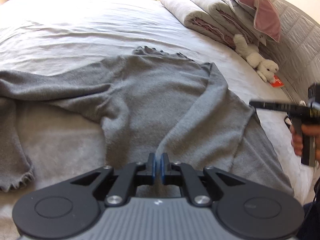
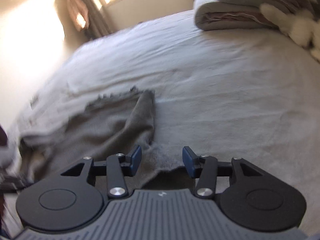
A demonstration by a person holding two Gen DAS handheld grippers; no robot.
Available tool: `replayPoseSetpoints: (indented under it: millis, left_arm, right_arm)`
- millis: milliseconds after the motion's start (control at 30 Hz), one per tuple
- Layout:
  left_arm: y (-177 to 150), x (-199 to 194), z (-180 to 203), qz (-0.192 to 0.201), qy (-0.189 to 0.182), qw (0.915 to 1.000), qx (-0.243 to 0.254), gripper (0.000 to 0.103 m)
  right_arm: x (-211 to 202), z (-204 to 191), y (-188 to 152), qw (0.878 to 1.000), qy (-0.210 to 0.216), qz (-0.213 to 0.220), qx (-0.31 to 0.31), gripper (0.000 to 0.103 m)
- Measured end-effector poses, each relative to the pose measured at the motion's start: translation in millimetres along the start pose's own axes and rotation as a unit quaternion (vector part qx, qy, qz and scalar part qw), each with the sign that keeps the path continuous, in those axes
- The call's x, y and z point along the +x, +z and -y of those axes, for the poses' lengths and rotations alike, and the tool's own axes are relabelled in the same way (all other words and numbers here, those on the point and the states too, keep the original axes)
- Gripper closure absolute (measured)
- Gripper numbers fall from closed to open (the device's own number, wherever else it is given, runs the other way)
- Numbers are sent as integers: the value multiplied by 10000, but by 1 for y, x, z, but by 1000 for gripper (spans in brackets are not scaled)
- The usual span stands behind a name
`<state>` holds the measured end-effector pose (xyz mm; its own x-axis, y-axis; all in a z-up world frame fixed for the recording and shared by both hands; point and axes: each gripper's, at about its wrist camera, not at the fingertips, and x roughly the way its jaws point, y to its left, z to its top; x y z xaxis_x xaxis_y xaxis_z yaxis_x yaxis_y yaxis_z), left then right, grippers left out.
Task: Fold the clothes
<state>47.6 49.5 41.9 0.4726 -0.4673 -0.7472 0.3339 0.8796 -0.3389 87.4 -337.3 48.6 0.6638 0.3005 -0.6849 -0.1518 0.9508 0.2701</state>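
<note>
A grey knitted sweater [image 1: 150, 92] lies spread on the bed, one sleeve trailing to the left and its frayed hem at the far side. My left gripper [image 1: 159, 160] is shut on a pulled-up ridge of the sweater's near part, pinched between the blue pads. In the right wrist view my right gripper [image 2: 162, 156] stands open over an edge of the sweater [image 2: 112, 124]; fabric lies under the gap, and the pads do not press it. At the right edge of the left wrist view, a hand [image 1: 298, 140] holds that gripper beside the sweater.
The white bedsheet [image 1: 90, 30] covers the bed. Folded duvets [image 1: 210, 14] and a pink pillow [image 1: 264, 14] are stacked at the far right by the padded headboard [image 1: 300, 46]. A white plush toy [image 1: 258, 62] and a red card [image 1: 277, 81] lie beside them.
</note>
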Motion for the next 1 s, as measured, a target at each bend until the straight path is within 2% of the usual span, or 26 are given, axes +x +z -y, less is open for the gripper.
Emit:
replayPoseSetpoints:
  millis: [67, 100, 133, 200, 267, 400, 533, 633, 733, 800, 833, 933, 1000]
  left_arm:
    - [-1, 1, 0, -1, -8, 10000, -15, 99]
    - [-2, 4, 1, -44, 30, 10000, 57, 99]
    - [-3, 6, 4, -77, 71, 9998, 139, 99]
    - [-5, 6, 7, -84, 94, 9997, 226, 99]
    - [-4, 2, 5, -21, 67, 9998, 164, 99]
    - [-3, -2, -1, 62, 44, 10000, 17, 99]
    - [-5, 2, 0, -62, 165, 9998, 70, 99]
    - [-5, 2, 1, -93, 103, 9998, 121, 99]
    - [-5, -2, 0, -22, -89, 9999, 139, 97]
    - [-5, -3, 1, -15, -54, 9998, 174, 96]
    - [-5, -2, 1, -40, -27, 9999, 161, 96]
    - [-4, -1, 1, -55, -14, 9999, 96, 96]
    - [-2, -3, 1, -12, -102, 9999, 72, 96]
  right_arm:
    - [8, -13, -3, 9987, -92, -142, -484, 55]
    - [13, -17, -5, 9972, -182, -235, -687, 63]
    - [17, -19, -6, 9960, -293, -336, -774, 98]
    - [21, -16, -6, 9956, -429, -441, -702, 97]
    - [16, -12, -4, 9975, -386, -335, -483, 98]
    - [1, 18, 3, 9981, -231, -30, 569, 98]
    - [8, 46, 0, 9922, -292, -205, 1197, 98]
    - [12, 41, 1, 9941, -356, -214, 1002, 98]
    - [7, 37, 5, 9951, -290, -23, 947, 97]
    - [3, 39, 8, 9953, -180, 47, 955, 94]
    - [1, 39, 9, 9957, -170, 78, 907, 88]
    - [-4, 36, 14, 9971, -342, 318, 605, 86]
    - [-3, 35, 20, 9971, -190, 492, 541, 81]
